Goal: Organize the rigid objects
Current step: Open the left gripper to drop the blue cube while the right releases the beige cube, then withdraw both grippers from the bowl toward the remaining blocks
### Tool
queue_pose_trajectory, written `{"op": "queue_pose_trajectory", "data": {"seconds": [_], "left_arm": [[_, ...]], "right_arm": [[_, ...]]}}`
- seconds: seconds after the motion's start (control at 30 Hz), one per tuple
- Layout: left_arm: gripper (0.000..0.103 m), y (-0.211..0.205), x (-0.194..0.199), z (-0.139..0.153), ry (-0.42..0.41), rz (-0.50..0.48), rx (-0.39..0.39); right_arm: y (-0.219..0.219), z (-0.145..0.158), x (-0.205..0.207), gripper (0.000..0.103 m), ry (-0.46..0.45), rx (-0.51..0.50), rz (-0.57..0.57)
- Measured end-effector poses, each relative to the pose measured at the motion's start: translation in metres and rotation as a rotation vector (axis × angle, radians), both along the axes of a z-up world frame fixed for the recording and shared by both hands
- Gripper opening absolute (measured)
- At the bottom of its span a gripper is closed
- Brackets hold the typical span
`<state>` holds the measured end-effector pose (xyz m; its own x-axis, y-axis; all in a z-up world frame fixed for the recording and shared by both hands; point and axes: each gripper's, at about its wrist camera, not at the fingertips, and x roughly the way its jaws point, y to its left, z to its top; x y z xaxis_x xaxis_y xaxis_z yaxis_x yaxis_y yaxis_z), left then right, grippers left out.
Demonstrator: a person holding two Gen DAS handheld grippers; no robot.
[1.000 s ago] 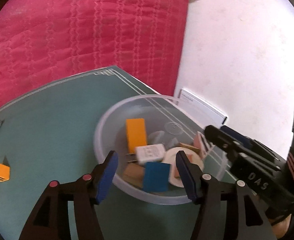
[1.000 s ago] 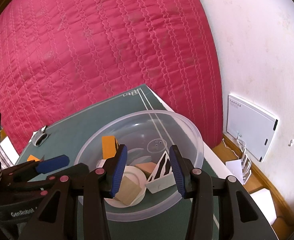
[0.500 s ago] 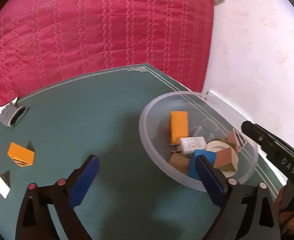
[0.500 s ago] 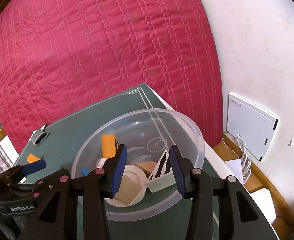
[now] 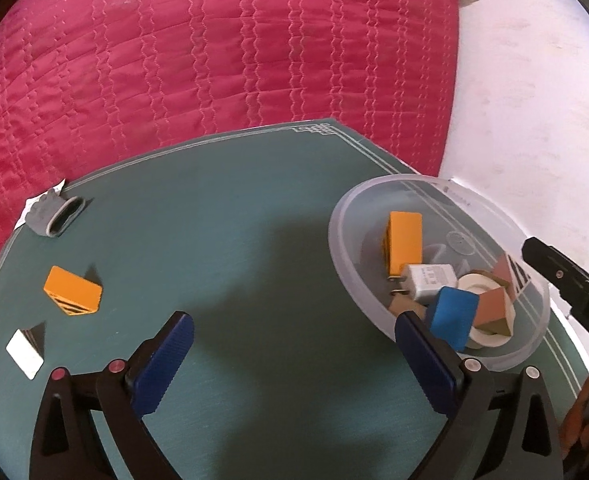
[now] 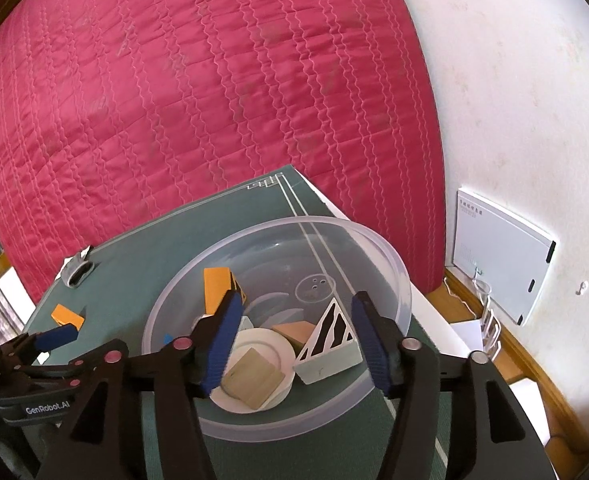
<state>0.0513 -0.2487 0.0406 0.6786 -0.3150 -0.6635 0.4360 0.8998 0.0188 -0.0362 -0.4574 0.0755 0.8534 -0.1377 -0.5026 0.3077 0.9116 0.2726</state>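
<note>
A clear plastic bowl (image 5: 346, 216) (image 6: 390, 264) on the green table holds several small items: an orange block (image 5: 404, 242), a white charger (image 5: 428, 280), a blue block (image 5: 452, 316), brown wooden blocks, a white tape roll (image 6: 270, 344) and a striped white wedge (image 6: 330, 344). My left gripper (image 5: 294, 360) is open and empty over the table, left of the bowl. My right gripper (image 6: 294, 340) is open and empty above the bowl. On the table's left lie an orange block (image 5: 72, 290) and a white block (image 5: 24, 354).
A grey clip-like object (image 5: 56, 214) lies at the table's far left edge. A red quilted bed (image 5: 214, 48) stands behind the table. A white wall panel (image 6: 498, 252) hangs at the right. The table (image 5: 234, 240) ends close behind the bowl.
My left gripper let go of the blue block into the bowl, opened wide and swung left over the table. My right gripper stayed above the bowl.
</note>
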Motion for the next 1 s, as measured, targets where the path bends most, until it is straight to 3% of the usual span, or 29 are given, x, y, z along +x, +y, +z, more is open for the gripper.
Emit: {"op": "queue_pose_trajectory", "data": {"seconds": [0.53,0.67,0.8,1.0], "left_arm": [[0.102,0.027,-0.001,-0.003,-0.001,0.096,0.035],[0.102,0.037,-0.001,-0.005,0.001,0.117,0.038],[0.102,0.049,-0.001,-0.006,0.003,0.142,0.035],[0.102,0.073,0.0,-0.011,0.019,0.192,0.035]], "right_arm": [[0.011,0.001,0.001,0.075,0.008,-0.051,0.026],[0.019,0.001,0.003,0.077,0.019,-0.057,0.069],[0.029,0.001,0.005,0.087,0.037,-0.047,0.124],[0.047,0.002,0.011,0.088,0.075,-0.026,0.196]]}}
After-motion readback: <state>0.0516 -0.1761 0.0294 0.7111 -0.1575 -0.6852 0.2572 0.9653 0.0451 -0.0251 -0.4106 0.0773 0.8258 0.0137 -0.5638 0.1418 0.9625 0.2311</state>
